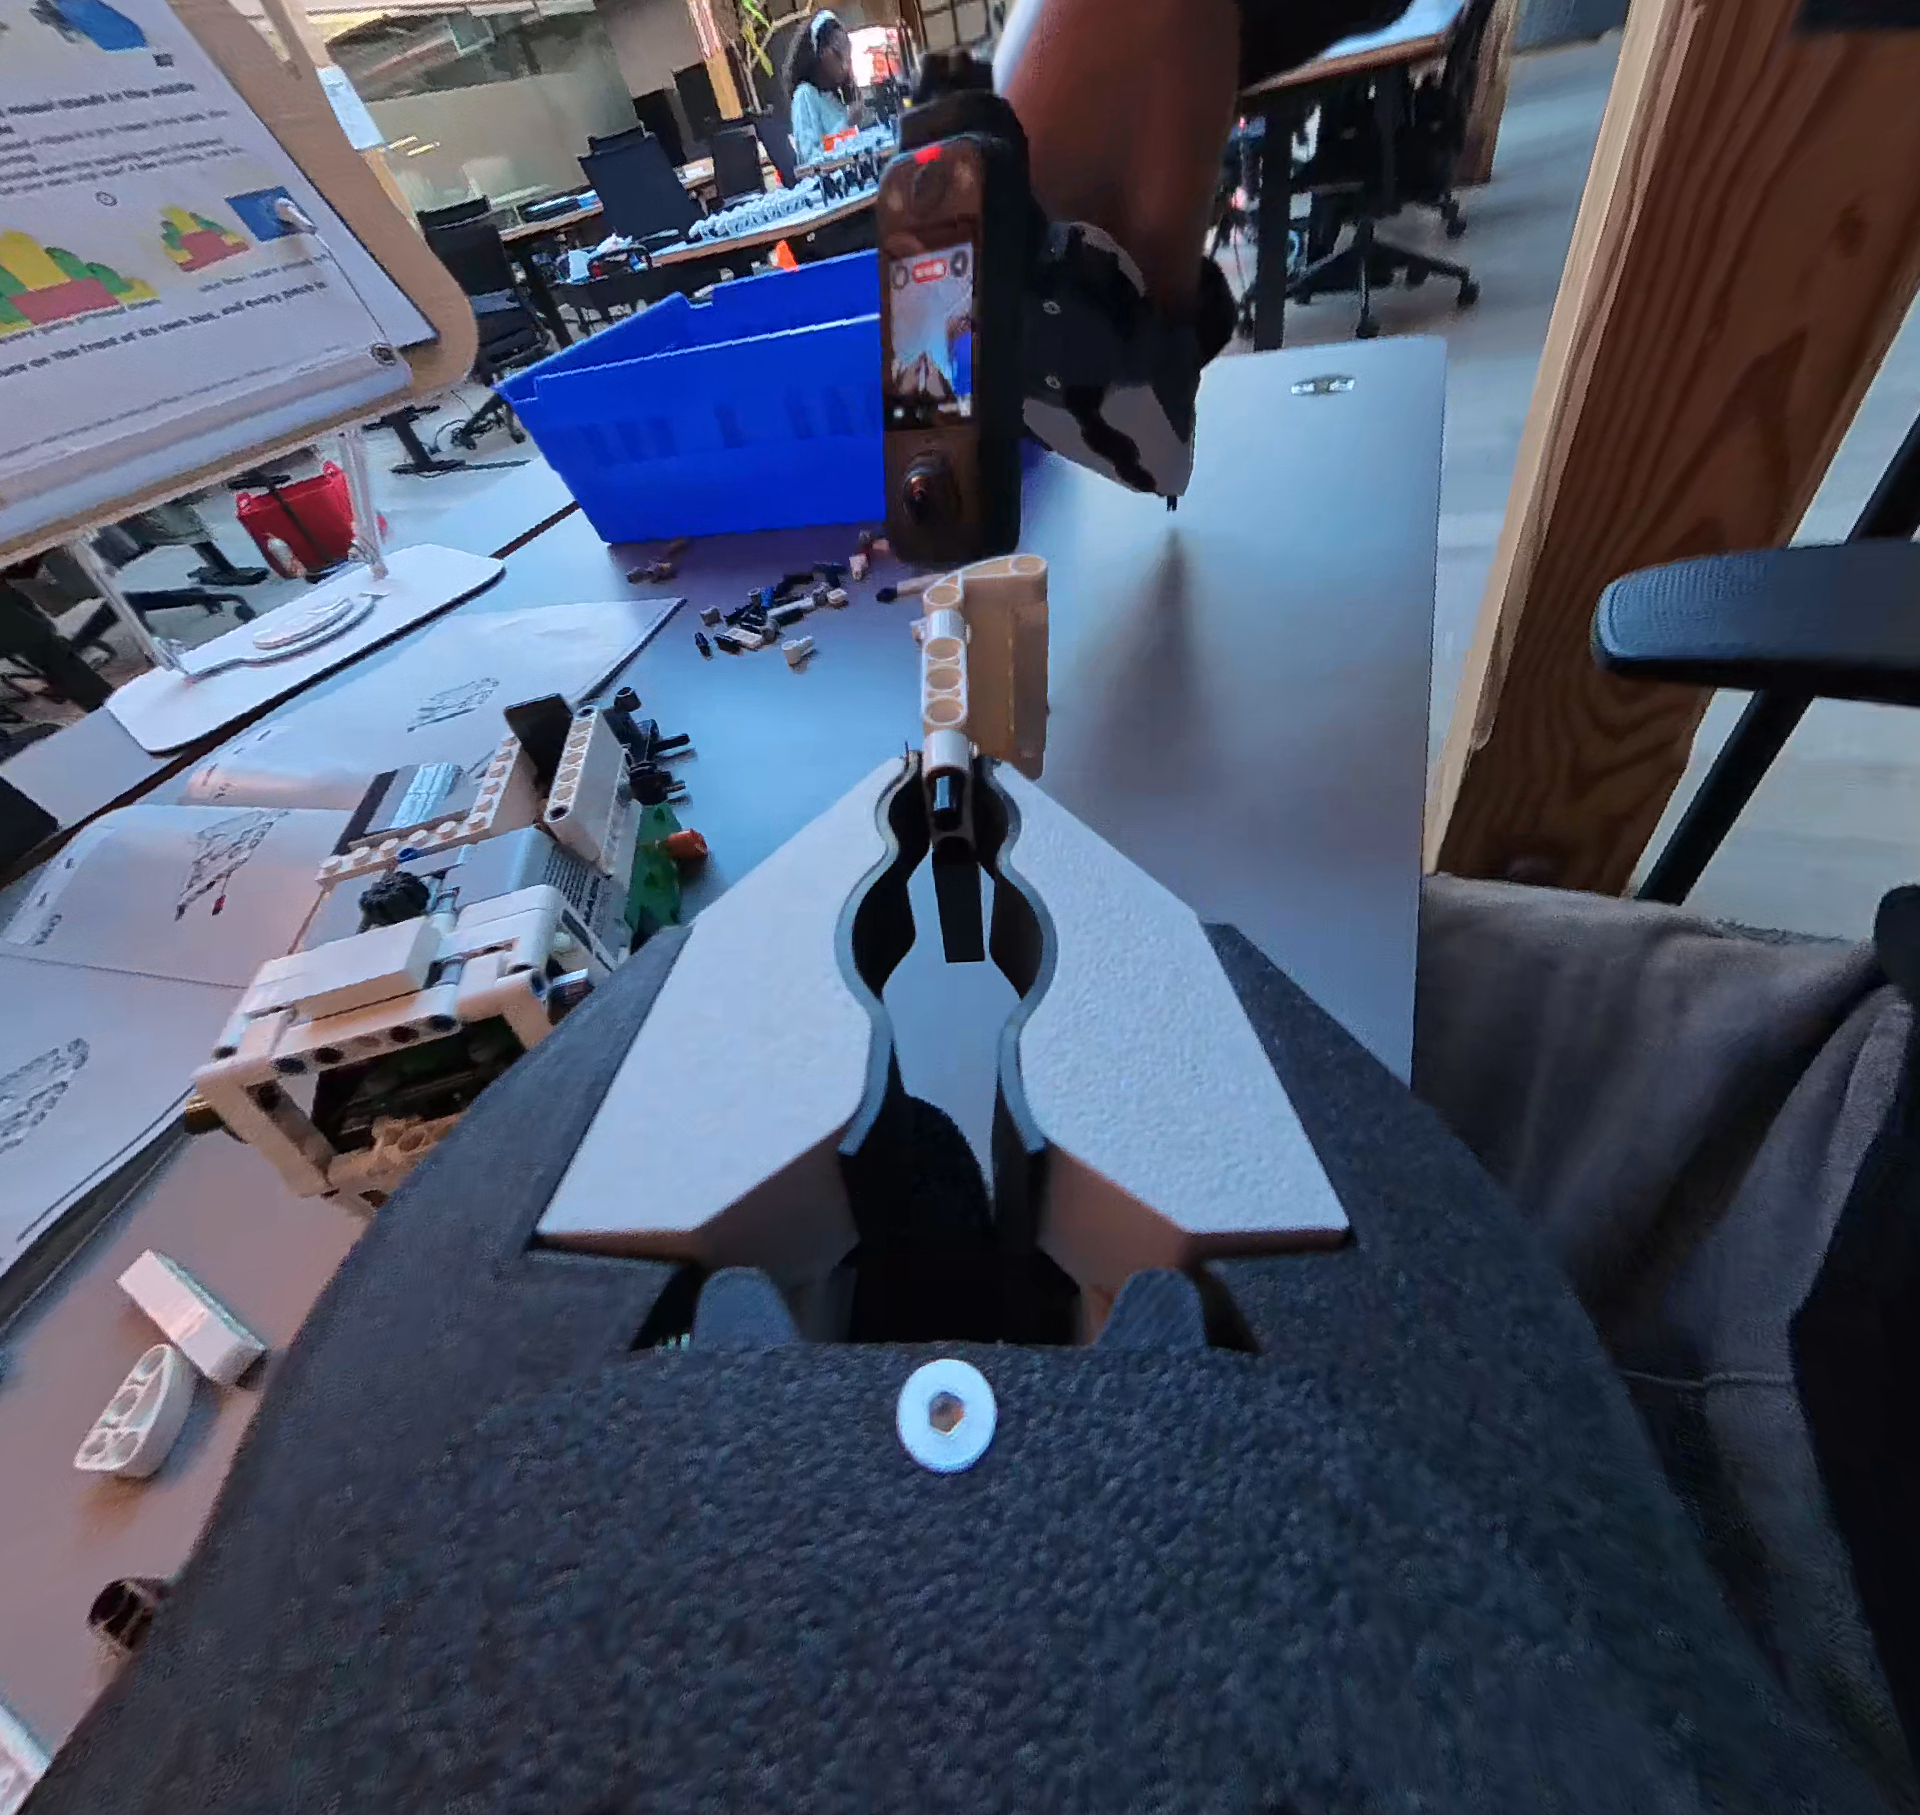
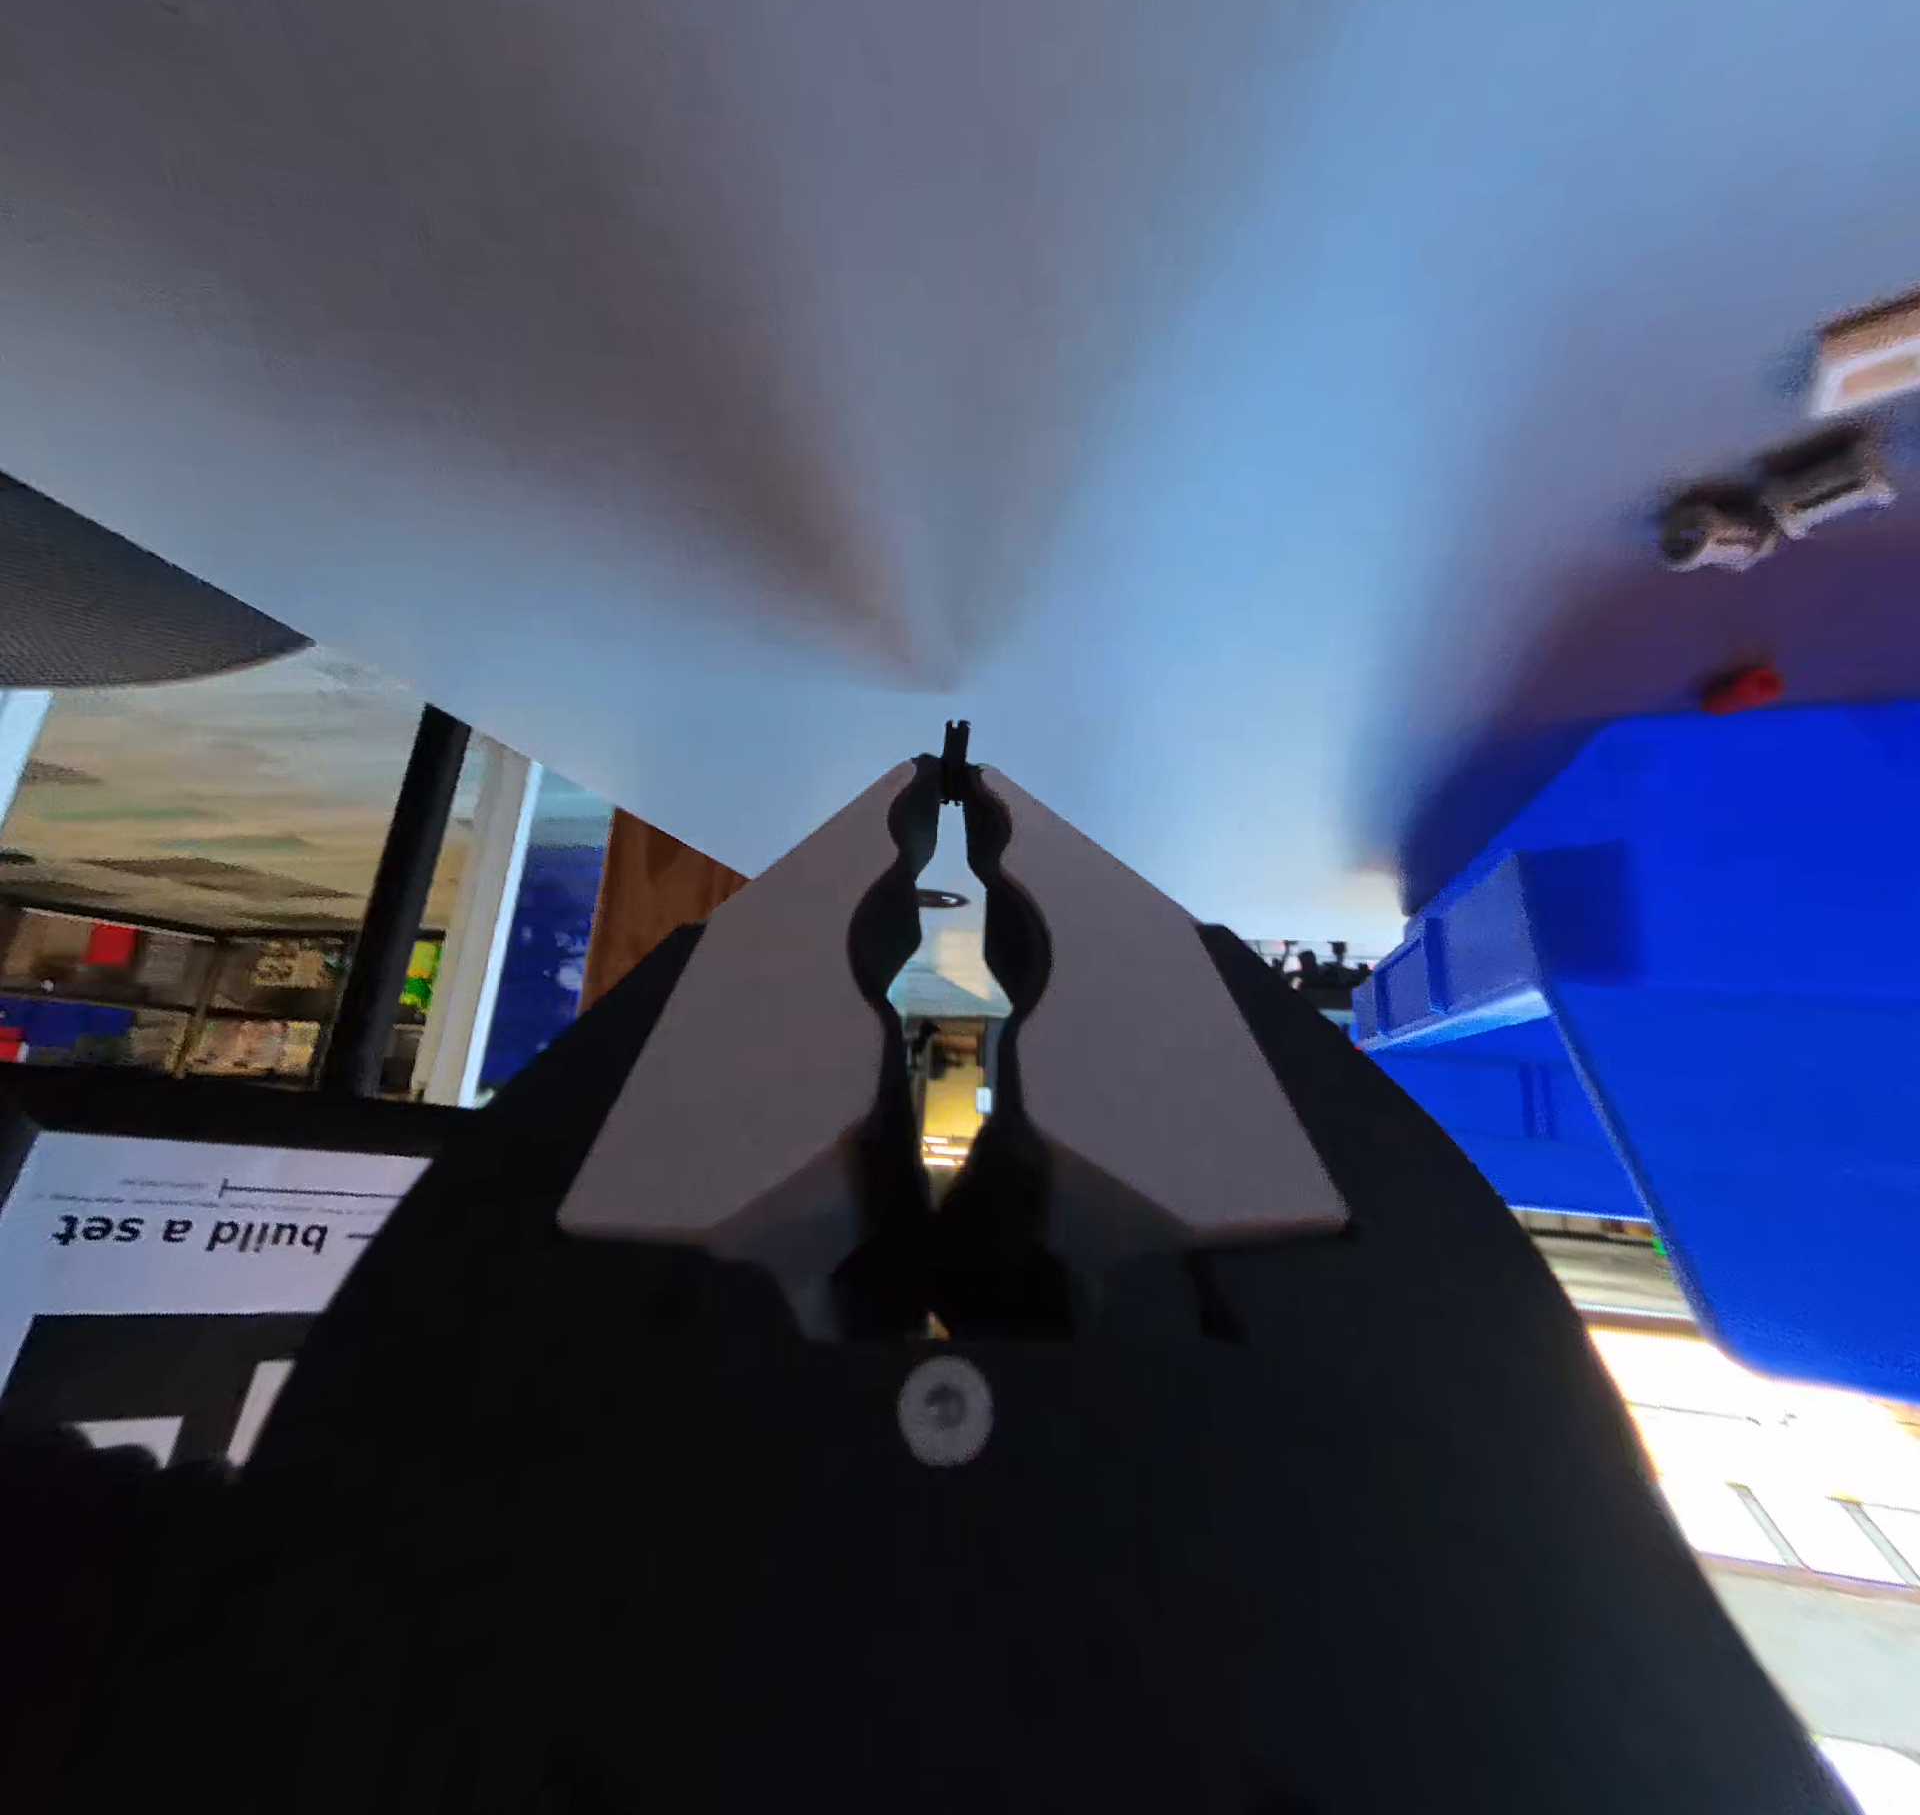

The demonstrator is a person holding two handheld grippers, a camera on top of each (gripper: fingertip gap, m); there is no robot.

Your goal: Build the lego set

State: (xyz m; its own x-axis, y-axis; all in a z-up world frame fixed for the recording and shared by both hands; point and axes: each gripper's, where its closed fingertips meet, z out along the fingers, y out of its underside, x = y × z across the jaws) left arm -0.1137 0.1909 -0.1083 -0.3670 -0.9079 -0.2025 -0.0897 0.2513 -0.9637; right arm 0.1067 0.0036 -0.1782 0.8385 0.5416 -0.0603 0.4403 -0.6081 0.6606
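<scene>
My left gripper (image 1: pixel 951 778) is shut on a small white-and-tan beam assembly (image 1: pixel 982 659) and holds it upright above the grey table (image 1: pixel 1299 726). A black pin sits in the assembly's lowest hole. My right gripper (image 2: pixel 951 778) is shut on a small black pin (image 2: pixel 954 745) and points down at the table; the view is upside down. In the left wrist view the right gripper (image 1: pixel 1169 492) hangs beyond the assembly, tip just above the table. A partly built white model (image 1: pixel 436 944) sits on the table to the left.
A blue bin (image 1: pixel 717 415) stands at the back, also in the right wrist view (image 2: pixel 1662 1038). Loose small parts (image 1: pixel 774 607) lie before it. Instruction sheets (image 1: pixel 208 892), a stand with a printed board (image 1: pixel 177 207), two white parts (image 1: pixel 166 1370), a wooden post (image 1: pixel 1683 415) and a chair armrest (image 1: pixel 1756 622) surround. The grippers' ends are close to 30 cm from one another.
</scene>
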